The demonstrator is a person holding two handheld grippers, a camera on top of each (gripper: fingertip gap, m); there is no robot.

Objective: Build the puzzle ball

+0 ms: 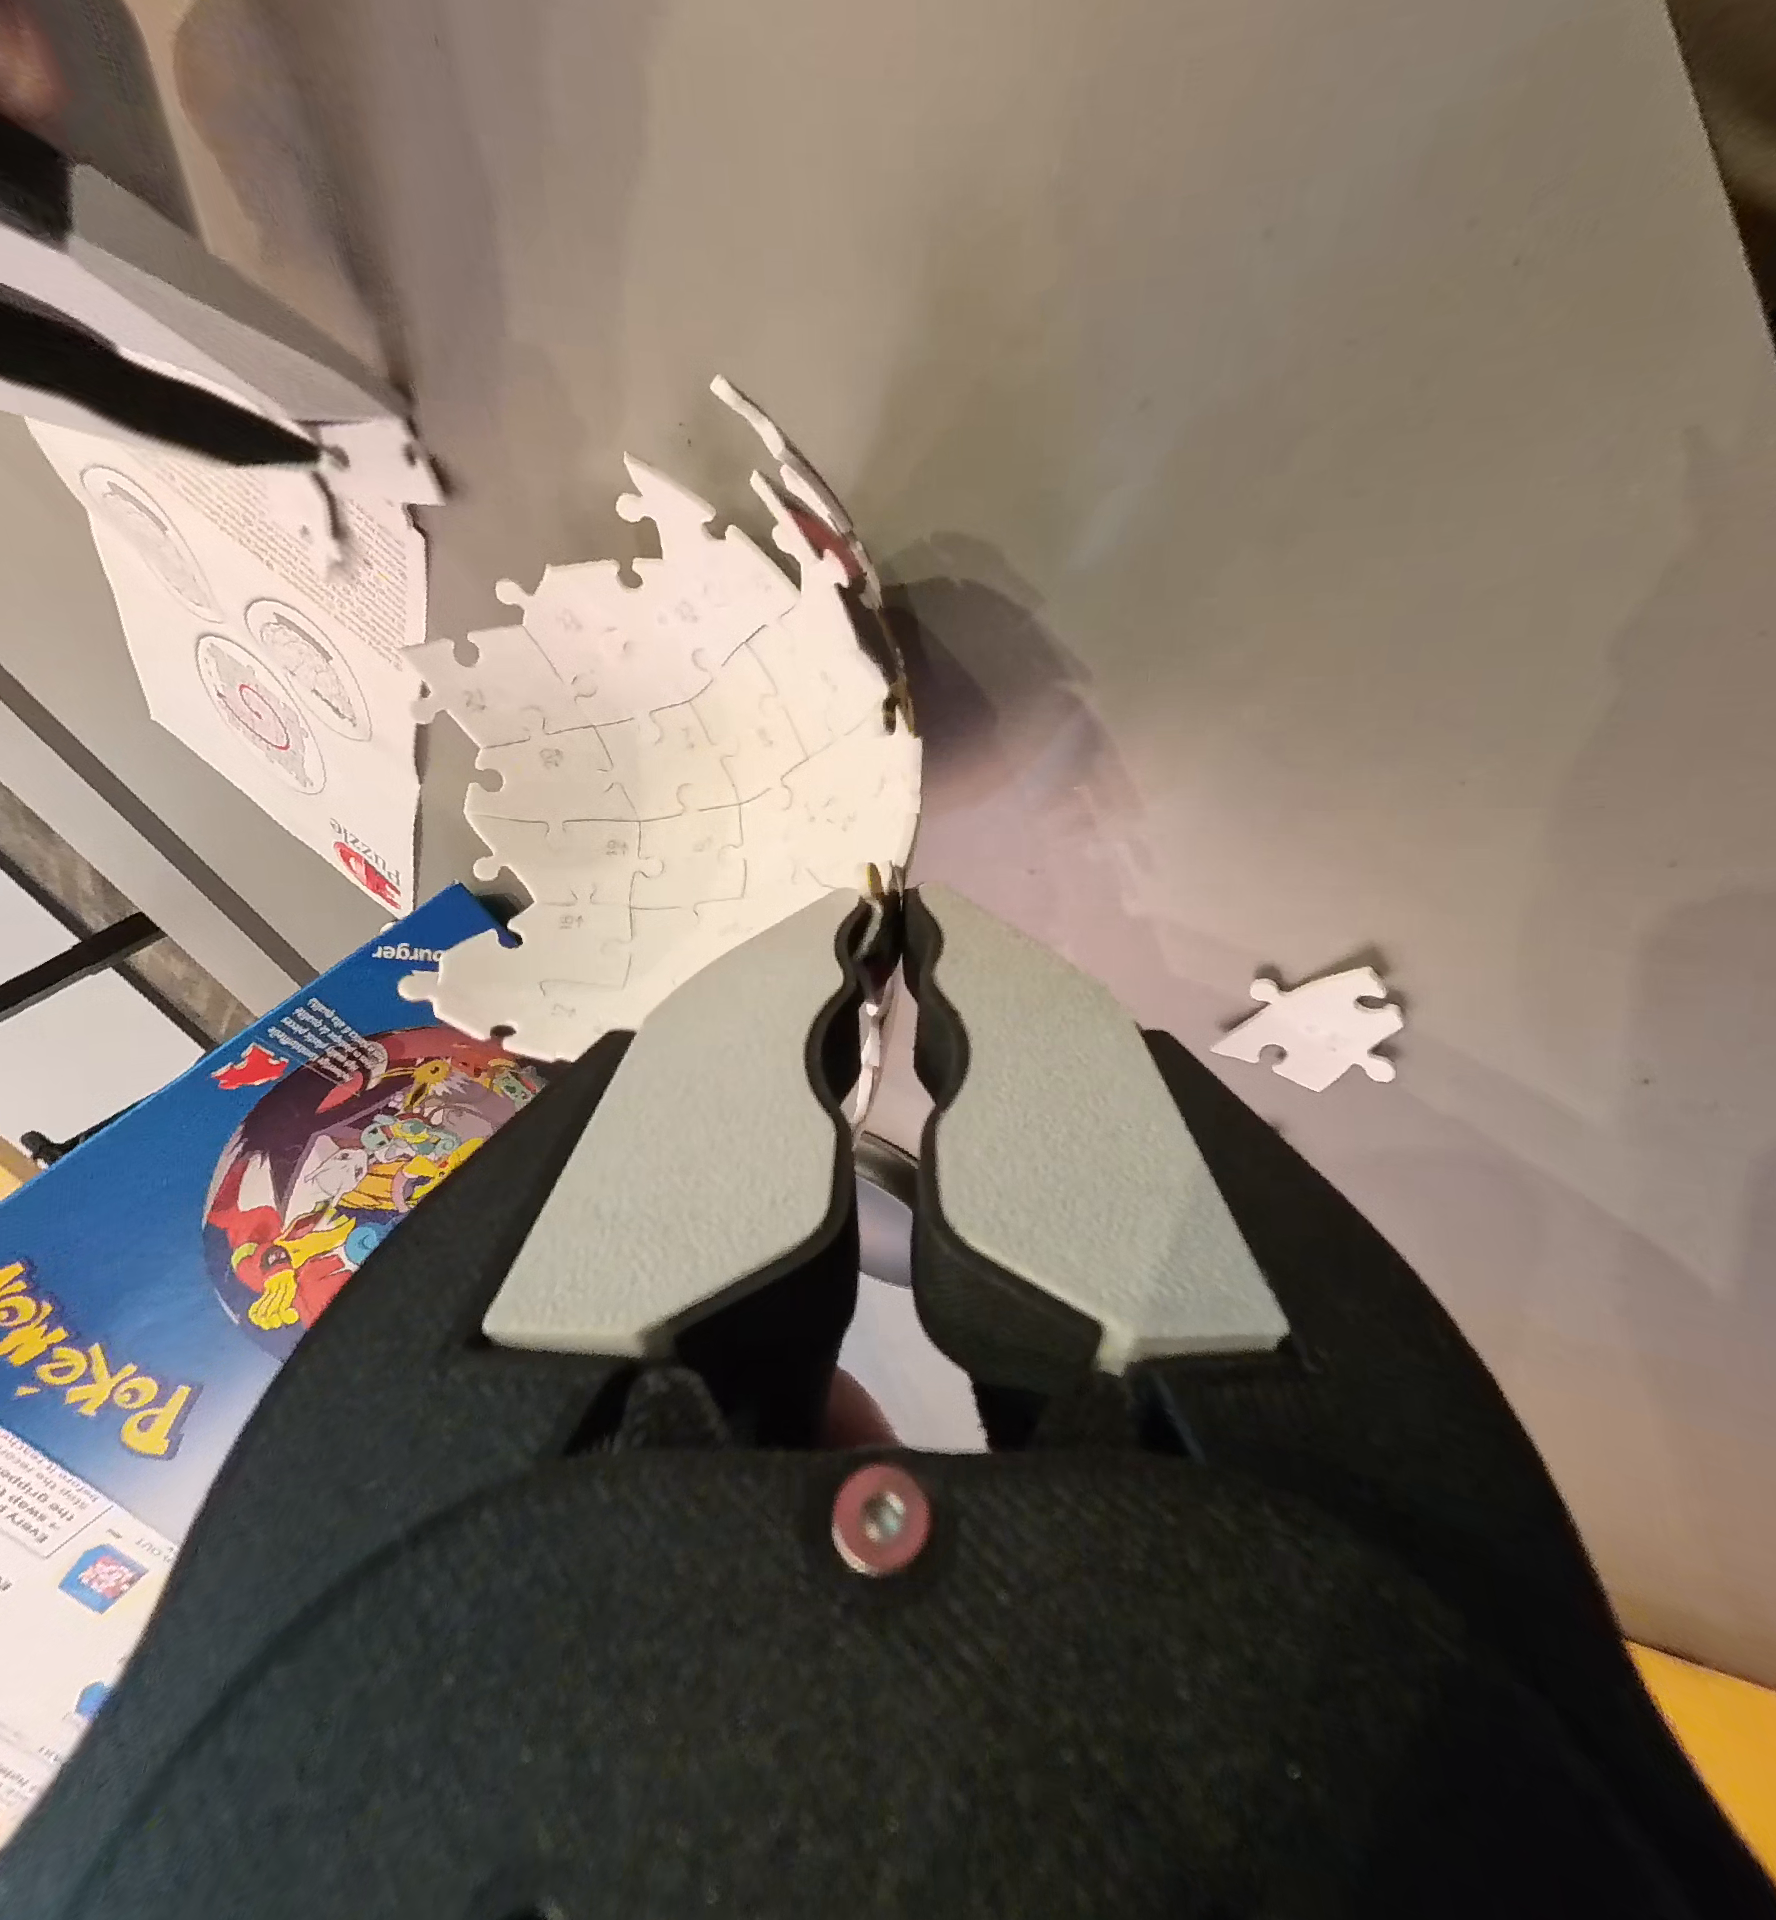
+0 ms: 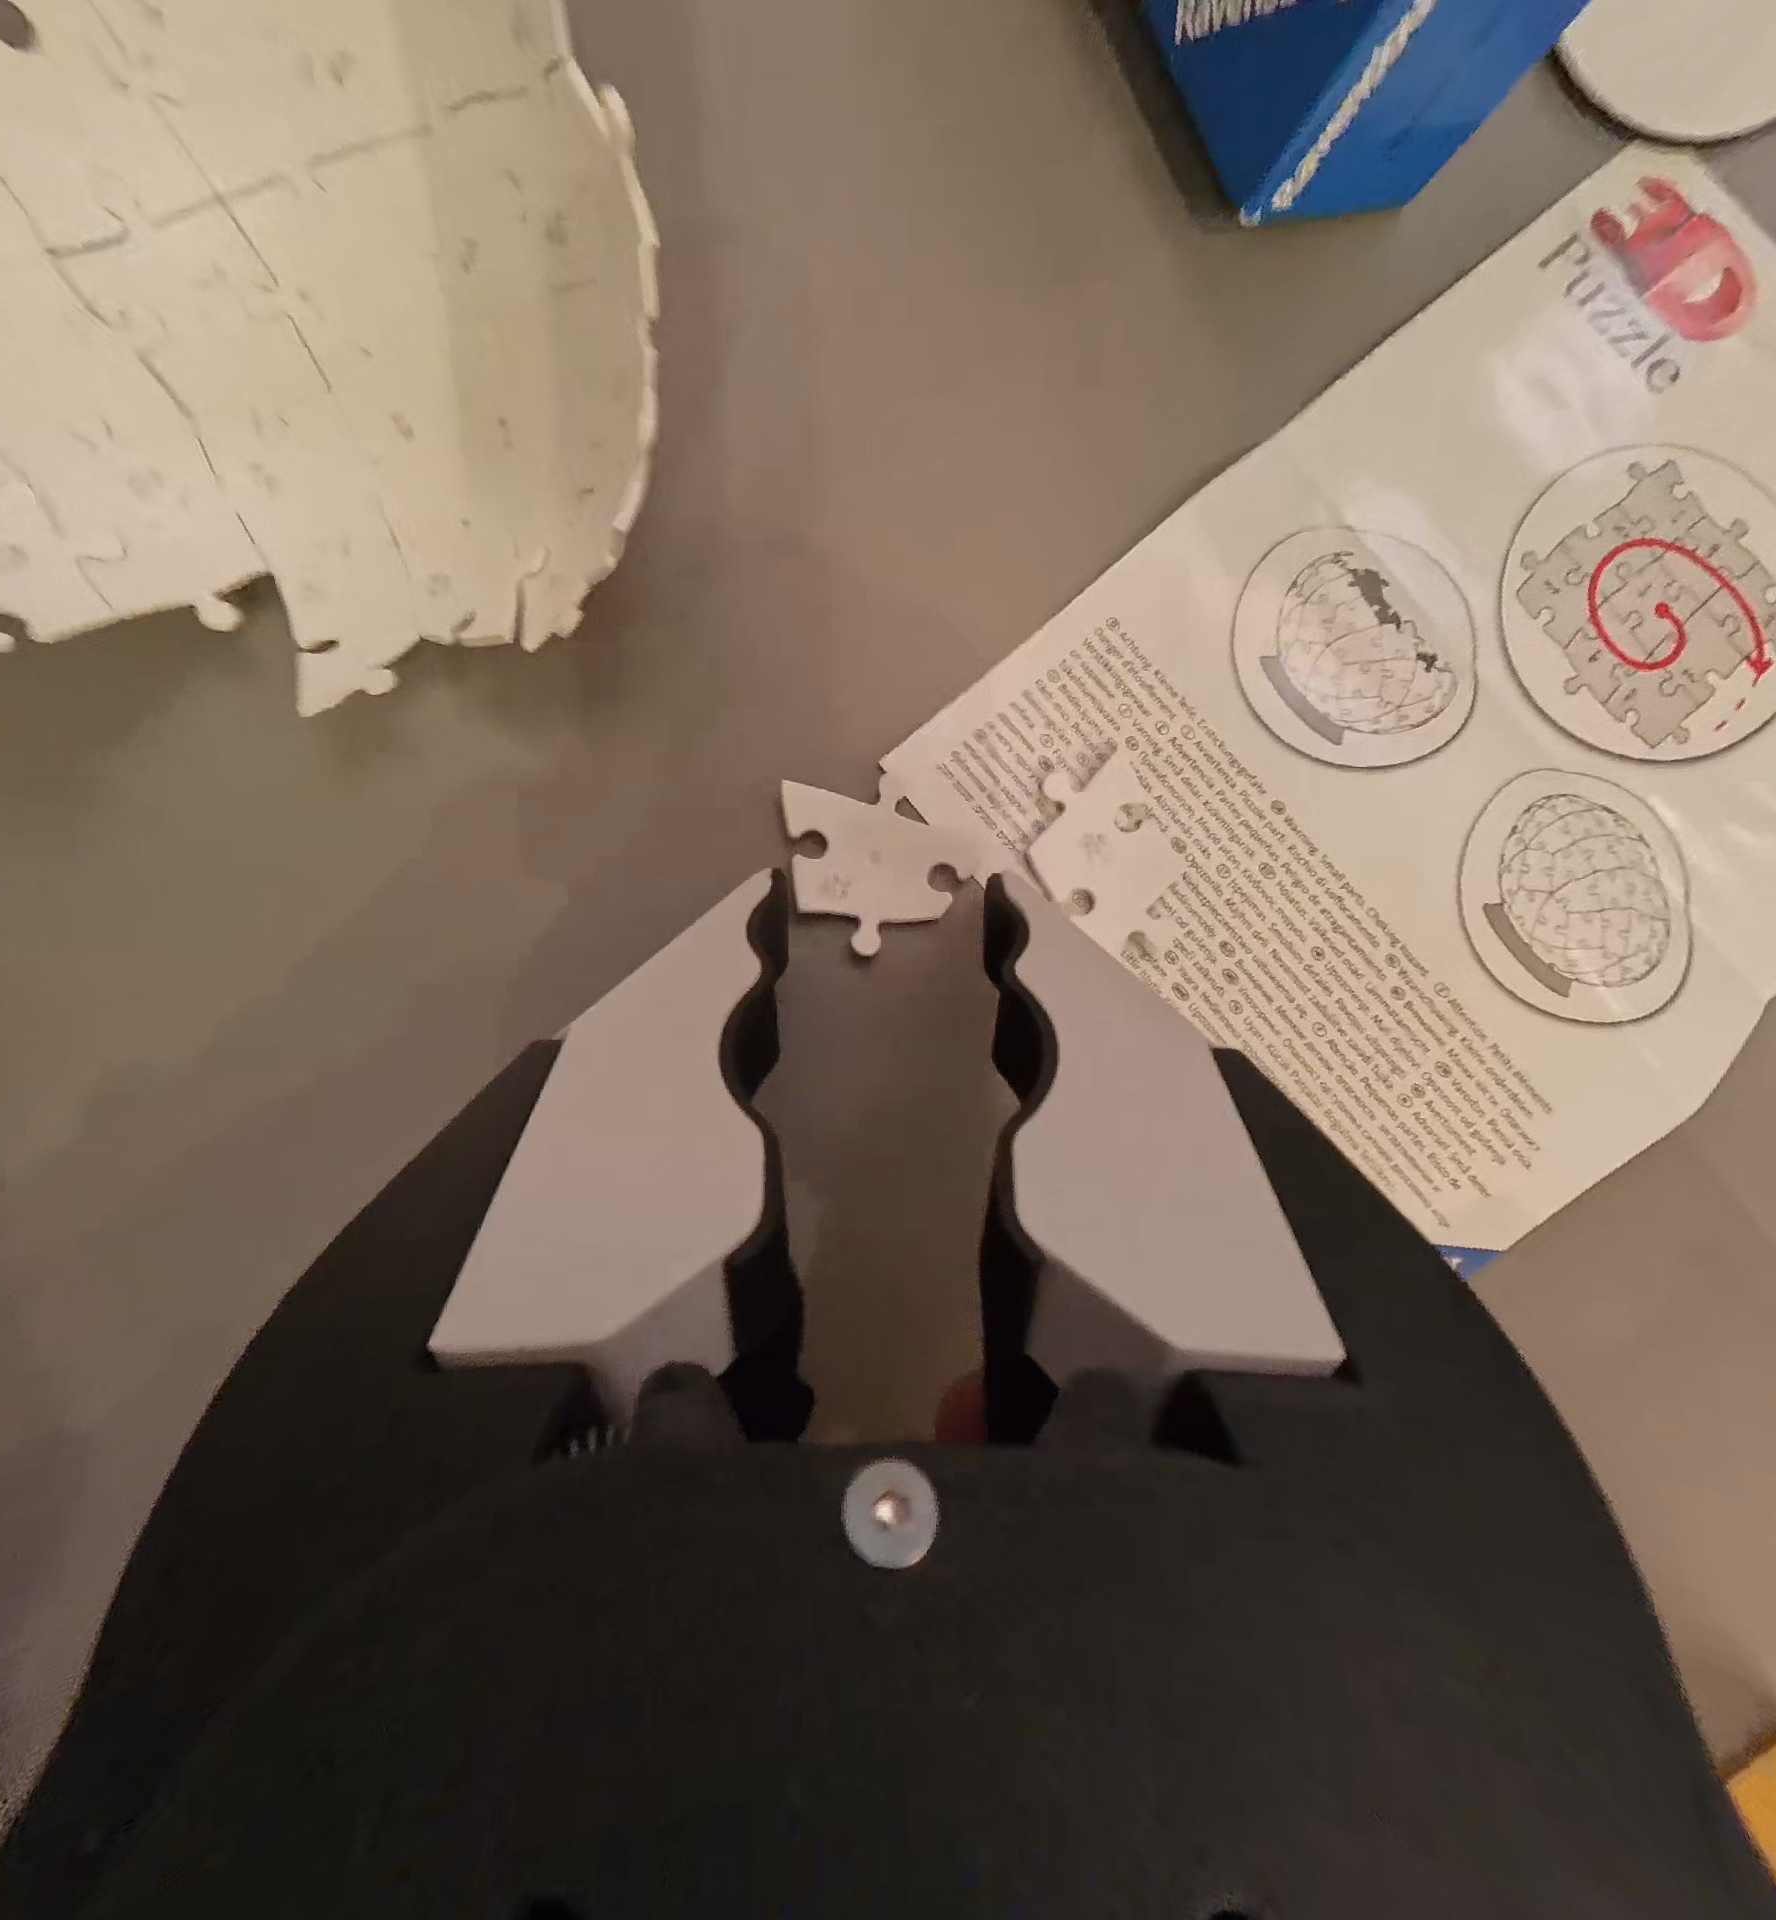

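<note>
The half-built puzzle ball [image 1: 676, 748] is a curved white shell of joined pieces, hollow side towards the camera. It also fills the upper left of the right wrist view [image 2: 240, 312]. My left gripper [image 1: 889, 904] is shut on the shell's lower right rim. My right gripper [image 2: 884, 883] is open, its fingertips on either side of a loose white puzzle piece [image 2: 868, 868] lying at the edge of the instruction leaflet [image 2: 1486, 727]. A second piece [image 2: 1102, 831] lies on the leaflet. The right gripper [image 1: 328, 468] also shows at the upper left of the left wrist view.
A blue puzzle box [image 1: 136, 1247] lies left of the shell and shows at the top of the right wrist view [image 2: 1331, 94]. The leaflet [image 1: 240, 644] lies beyond it. Another loose piece [image 1: 1315, 1023] lies on the grey table [image 1: 1279, 520]. A white rounded object [image 2: 1694, 73] sits at the far right. One gripper's finger ends stand about 20 cm off the other's. The right gripper is farther from the loose piece [image 1: 1315, 1023], some 25 cm, than the left, some 10 cm.
</note>
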